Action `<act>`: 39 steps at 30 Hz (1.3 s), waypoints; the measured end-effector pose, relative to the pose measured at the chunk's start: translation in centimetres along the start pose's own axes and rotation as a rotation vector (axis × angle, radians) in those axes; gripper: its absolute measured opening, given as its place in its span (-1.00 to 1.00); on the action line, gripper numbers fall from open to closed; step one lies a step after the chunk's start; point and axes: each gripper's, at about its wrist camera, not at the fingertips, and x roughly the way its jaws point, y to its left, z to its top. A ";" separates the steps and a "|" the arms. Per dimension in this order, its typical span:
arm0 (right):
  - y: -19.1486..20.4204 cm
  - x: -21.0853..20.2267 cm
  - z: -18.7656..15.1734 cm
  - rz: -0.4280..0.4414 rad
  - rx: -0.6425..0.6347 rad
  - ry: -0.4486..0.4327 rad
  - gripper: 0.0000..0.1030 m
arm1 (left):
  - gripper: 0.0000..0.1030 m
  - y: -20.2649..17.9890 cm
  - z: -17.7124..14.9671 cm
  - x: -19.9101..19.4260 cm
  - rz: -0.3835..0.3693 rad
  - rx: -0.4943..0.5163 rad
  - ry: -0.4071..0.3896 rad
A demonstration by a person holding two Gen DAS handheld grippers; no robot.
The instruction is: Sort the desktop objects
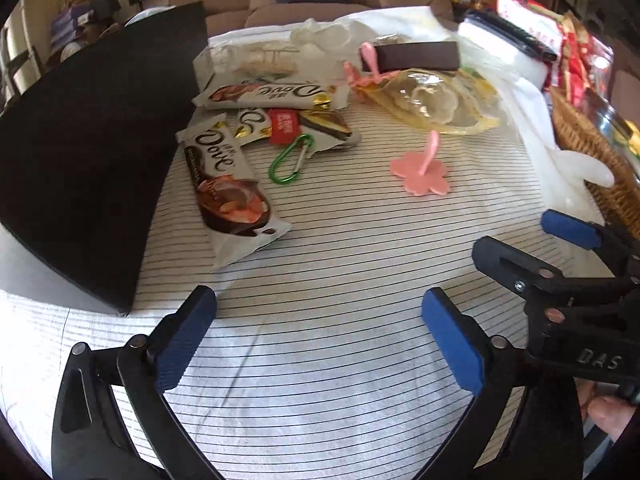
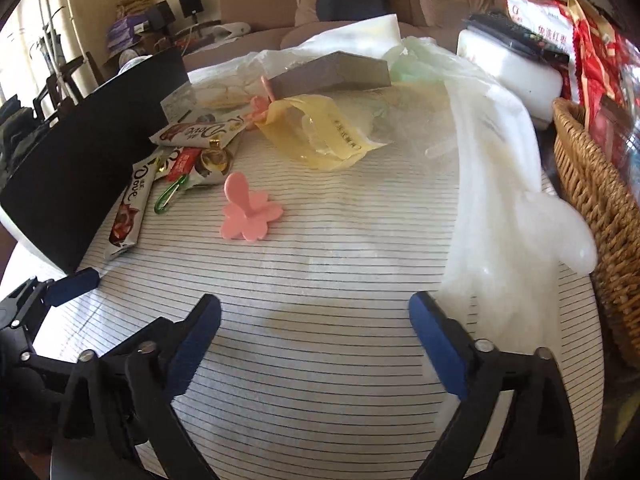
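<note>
A striped cloth (image 1: 340, 264), white with thin dark lines, covers the table. A flat matte black board (image 1: 88, 160) lies at its left edge, one corner cut off by the frame. At the right stands a coarse woven wicker basket (image 2: 600, 216), only partly in view, with red packets in it too blurred to read. Thin, crinkled white plastic sheet (image 2: 496, 160) trails down beside the basket.

Behind the clutter lies a dark rectangular box (image 1: 416, 56). In front of it sits a soft, translucent yellow bag (image 1: 436, 104). Glossy Dove wrappers (image 1: 228, 176) are heaped at the board's edge, overlapping so their number is hard to tell. A smooth pink flower-shaped hook (image 1: 420, 174) stands alone mid-cloth. A green metal carabiner (image 1: 290, 160) touches the wrappers.

The left gripper (image 1: 320, 344) has its blue-padded jaws spread wide over bare cloth, nothing between them; the wrappers lie ahead to its left, the hook ahead to its right. The right gripper (image 2: 316, 340) is likewise wide apart and empty, with the hook ahead left and the sheet just beside its right finger.
</note>
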 end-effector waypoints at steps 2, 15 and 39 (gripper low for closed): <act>0.1 0.2 0.2 -0.008 0.010 0.001 1.00 | 1.00 0.2 0.0 0.0 0.011 -0.012 0.001; -1.3 -0.6 -0.6 -0.013 -0.059 0.022 1.00 | 1.00 0.3 0.0 0.0 0.015 -0.015 0.001; -1.9 -0.4 -0.8 -0.210 0.043 0.030 1.00 | 1.00 -0.3 0.1 0.1 0.030 -0.028 0.002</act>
